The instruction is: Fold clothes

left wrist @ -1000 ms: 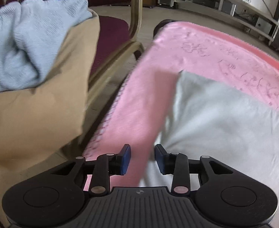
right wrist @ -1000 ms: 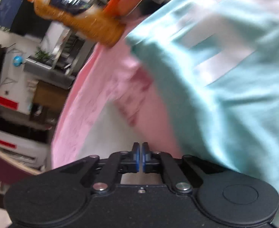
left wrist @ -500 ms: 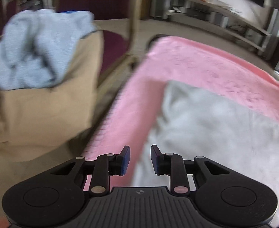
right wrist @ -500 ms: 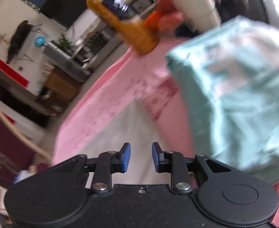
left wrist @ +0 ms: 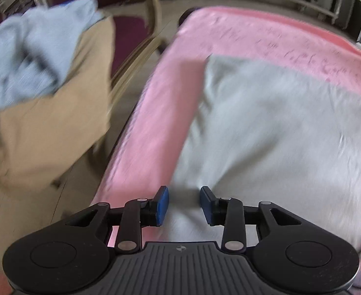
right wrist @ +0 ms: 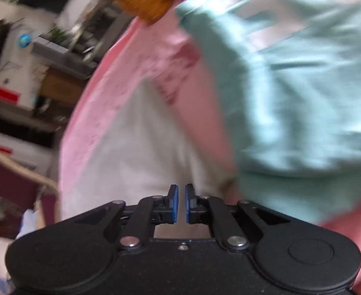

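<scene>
**Folding on the pink table: one pale cloth lies flat, more clothes wait nearby**

Hovering low over the table, the left gripper [left wrist: 184, 202] has its two blue pads apart, with nothing between them. Right under it is the near edge of a pale grey cloth [left wrist: 278, 135]. That cloth lies spread out flat on the pink table cover [left wrist: 151, 123], with one neat corner pointing away from me.

The right gripper [right wrist: 181, 202] has its pads almost together. Only a thin gap shows, and I see no cloth pinched in it. It hangs over the same pale cloth, seen from the other side. Just beside it, on the right, sits a mint green garment [right wrist: 303, 86] with pale stripes. It looks bunched into a soft heap and seems folded over, but the picture is too blurry to be sure.

Off the table, on the left, a chair [left wrist: 153, 24] holds a tan cloth [left wrist: 50, 123] with a crumpled blue garment [left wrist: 33, 49] on top. Those two are not folded.

An orange bottle [right wrist: 141, 2] stands at the far end of the table.

So how far is the job? The grey cloth is flat with straight edges. It could be laid out ready for folding, or already folded down to a flat shape. I cannot tell which. The pile on the chair still looks like work to do.
</scene>
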`<state>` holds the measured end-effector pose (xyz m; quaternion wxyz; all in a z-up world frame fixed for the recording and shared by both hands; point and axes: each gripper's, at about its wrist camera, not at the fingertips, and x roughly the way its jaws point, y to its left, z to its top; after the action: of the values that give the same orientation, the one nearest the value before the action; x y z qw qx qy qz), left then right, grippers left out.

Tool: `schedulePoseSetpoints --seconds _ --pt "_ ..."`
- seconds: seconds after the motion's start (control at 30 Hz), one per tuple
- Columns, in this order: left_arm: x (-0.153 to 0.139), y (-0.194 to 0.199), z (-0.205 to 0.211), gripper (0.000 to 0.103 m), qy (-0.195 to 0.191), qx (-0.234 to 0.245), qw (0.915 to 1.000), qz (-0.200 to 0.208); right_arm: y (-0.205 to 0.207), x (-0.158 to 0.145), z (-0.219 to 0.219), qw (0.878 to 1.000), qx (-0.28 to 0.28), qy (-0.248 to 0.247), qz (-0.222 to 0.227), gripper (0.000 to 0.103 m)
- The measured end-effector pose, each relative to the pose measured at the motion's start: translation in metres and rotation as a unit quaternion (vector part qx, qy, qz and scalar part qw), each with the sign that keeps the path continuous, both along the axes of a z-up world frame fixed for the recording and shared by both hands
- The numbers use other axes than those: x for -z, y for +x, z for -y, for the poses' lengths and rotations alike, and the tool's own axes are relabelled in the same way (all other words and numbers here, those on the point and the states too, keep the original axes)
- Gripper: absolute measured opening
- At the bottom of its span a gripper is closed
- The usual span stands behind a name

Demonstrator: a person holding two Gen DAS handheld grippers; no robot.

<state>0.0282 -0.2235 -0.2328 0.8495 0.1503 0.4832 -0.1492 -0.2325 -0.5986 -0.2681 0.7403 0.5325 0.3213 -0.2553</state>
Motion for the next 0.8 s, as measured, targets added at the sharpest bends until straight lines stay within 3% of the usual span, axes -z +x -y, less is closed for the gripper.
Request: schedulePoseSetpoints --seconds 0.07,0.17,0.27,0.4,0.53,0.63,0.73,0.8 --pt "-0.002 -0.012 -0.012 0.036 0.007 -0.007 0.9999 -0.007 -0.022 -0.002 -0.003 0.999 0.035 -0.007 -0.024 0.008" --pt "-0.006 -0.028 -0.018 0.031 0.026 -0.010 0.9994 0.022 -0.040 -0.007 -0.010 0.998 0.047 -0.020 -0.028 0.008" --pt "-0.017 -0.035 -0.016 0.030 -0.010 0.009 0.9990 0.044 -0.043 -0.019 -0.020 0.998 0.042 -0.052 -0.004 0.019" --pt "-0.031 -0.045 -0.014 0.030 -0.060 0.034 0.9950 0.073 -0.026 -0.028 -0.029 0.997 -0.004 -0.076 0.033 0.021" --pt "-0.021 -0.049 0.018 0.030 -0.082 0.090 0.9910 0.056 0.005 -0.026 -0.044 0.993 -0.066 -0.055 0.076 0.021" --pt "-0.010 -0.057 0.040 0.030 -0.068 0.127 0.9884 0.047 0.026 -0.020 -0.054 0.986 -0.120 -0.018 0.116 0.022" --pt "0.002 -0.064 0.058 0.031 -0.049 0.160 0.9852 0.036 0.048 -0.012 -0.064 0.977 -0.170 0.017 0.128 0.022" --pt "0.009 -0.065 0.060 0.038 -0.024 0.163 0.9858 0.034 0.048 -0.009 -0.063 0.979 -0.172 0.023 0.112 0.022"
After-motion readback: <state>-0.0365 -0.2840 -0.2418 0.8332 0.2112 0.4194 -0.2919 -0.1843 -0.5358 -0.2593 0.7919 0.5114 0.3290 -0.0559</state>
